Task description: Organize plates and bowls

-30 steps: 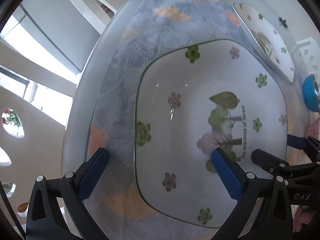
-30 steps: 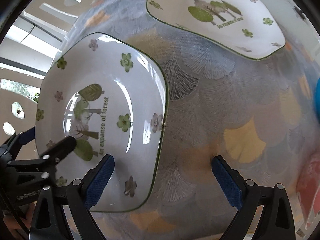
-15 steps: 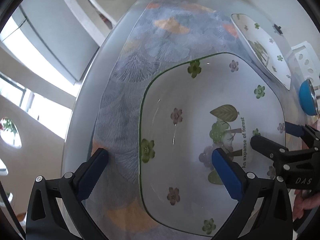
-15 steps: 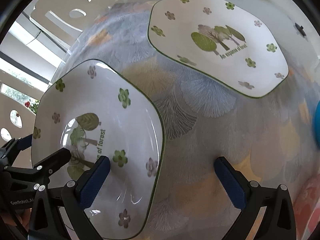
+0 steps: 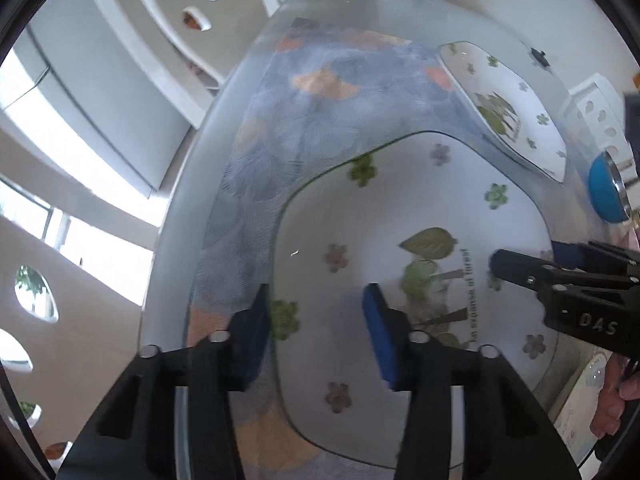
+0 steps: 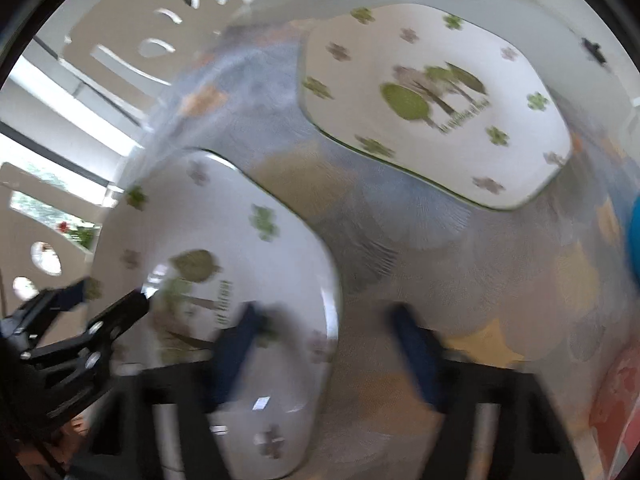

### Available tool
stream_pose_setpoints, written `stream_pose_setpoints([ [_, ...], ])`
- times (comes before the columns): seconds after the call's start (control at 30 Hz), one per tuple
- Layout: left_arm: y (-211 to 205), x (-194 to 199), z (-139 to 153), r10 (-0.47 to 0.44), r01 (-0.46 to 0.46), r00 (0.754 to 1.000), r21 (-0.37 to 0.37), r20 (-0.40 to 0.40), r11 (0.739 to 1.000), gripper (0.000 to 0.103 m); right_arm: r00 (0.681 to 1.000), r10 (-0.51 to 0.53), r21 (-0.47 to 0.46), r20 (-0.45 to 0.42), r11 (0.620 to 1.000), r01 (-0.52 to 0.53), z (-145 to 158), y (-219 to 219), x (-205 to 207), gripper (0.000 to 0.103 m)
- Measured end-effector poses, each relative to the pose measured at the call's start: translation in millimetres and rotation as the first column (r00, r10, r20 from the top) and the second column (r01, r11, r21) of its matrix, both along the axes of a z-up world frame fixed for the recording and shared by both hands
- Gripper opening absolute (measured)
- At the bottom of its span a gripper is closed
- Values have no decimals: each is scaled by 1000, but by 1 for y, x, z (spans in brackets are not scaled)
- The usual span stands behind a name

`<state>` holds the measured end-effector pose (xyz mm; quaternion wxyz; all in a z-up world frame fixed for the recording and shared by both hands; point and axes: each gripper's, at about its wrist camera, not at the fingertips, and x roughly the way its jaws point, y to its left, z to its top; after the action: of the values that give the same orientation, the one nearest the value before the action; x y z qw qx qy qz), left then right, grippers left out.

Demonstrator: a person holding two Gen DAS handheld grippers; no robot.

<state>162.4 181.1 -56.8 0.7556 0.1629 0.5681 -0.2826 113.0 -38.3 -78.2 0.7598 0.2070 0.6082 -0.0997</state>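
White plate (image 5: 400, 272): you are closing both grippers, left (image 5: 316, 332) and right (image 6: 324, 344), over its opposite rims; lifting seems next.

Dish count on the patterned mat
Two white floral plates: near plate (image 5: 420, 248), far plate (image 5: 516, 120); one blue bowl (image 5: 604, 188); two grippers: left gripper (image 5: 316, 332), right gripper (image 6: 324, 344).

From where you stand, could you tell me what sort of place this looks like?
Probably a home dining area: a glass-topped table with a patterned cloth, matching flower-printed plates, and a white cut-out chair beside it.
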Motion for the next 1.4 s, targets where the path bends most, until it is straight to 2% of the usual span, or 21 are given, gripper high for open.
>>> stream_pose_setpoints([
  [0.07, -1, 2, 0, 12, -12, 1000, 5, -6, 1000, 41, 999, 40, 12, 7, 999, -40, 1, 8, 6, 43],
  [0.13, 2, 5, 1, 31, -31, 999, -8, -21, 999, 40, 999, 33, -4, -5, 999, -33, 2, 10, 10, 44],
  [0.33, 2, -2, -4, 19, -20, 999, -26, -31, 999, 40, 1000, 12, 60, 18, 998, -13, 5, -2, 8, 44],
  [0.5, 6, -2, -3, 35, -38, 998, -43, -55, 998, 40, 999, 28, 37, 29, 999, -29, 12, -2, 9, 44],
  [0.7, 12, -4, 6, 29, -32, 998, -58, -49, 998, 40, 998, 14, 63, 57, 998, -17, 23, 1, 12, 44],
  [1.13, 27, -11, 30, 57, -60, 998, -82, -39, 995, 40, 994, 2, 62, 108, 998, -9, 45, 13, -11, 44],
  [1.4, 27, -31, 45, 49, -51, 999, -93, -24, 994, 40, 992, -24, 74, 127, 997, 15, 57, 11, -32, 44],
])
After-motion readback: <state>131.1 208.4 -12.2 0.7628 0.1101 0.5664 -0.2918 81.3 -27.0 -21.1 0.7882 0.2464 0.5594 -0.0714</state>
